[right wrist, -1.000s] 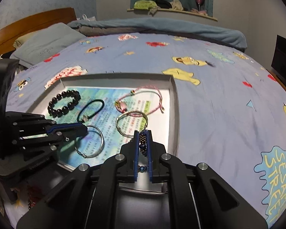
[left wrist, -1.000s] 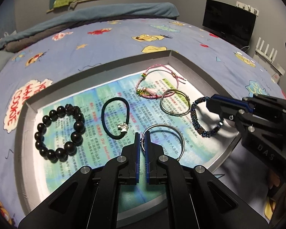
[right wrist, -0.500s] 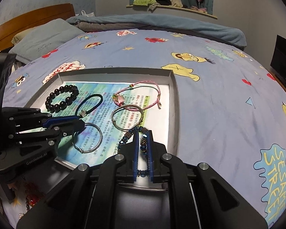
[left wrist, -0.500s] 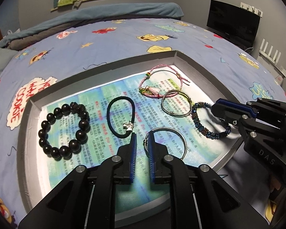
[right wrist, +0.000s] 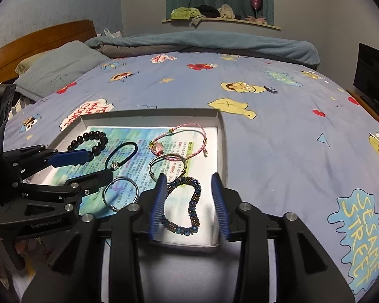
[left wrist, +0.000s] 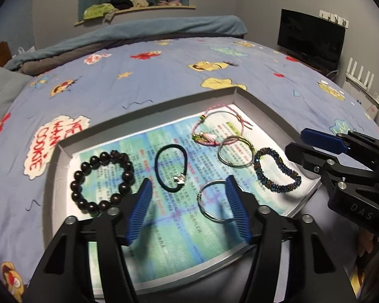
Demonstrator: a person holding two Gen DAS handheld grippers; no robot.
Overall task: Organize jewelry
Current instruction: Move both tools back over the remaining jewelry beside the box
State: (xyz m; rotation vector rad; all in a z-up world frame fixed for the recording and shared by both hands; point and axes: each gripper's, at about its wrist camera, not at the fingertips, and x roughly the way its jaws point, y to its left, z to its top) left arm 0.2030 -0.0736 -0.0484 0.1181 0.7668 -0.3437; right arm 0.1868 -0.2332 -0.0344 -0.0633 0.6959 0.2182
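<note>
both grippers over the near end of the tray [left wrist: 63, 166]. left gripper [left wrist: 187, 192] jaws opening, silver ring bangle [left wrist: 212, 199] flat between them, unpinched. right gripper [right wrist: 189, 189] jaws opening over the blue beaded bracelet [right wrist: 187, 204] in the tray's near right corner. black hair tie [left wrist: 170, 166] and second silver bangle [left wrist: 236, 151] lie just beyond; nothing blocks.

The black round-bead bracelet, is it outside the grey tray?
No, the black round-bead bracelet lies inside the grey tray, on the printed paper near its left wall.
</note>
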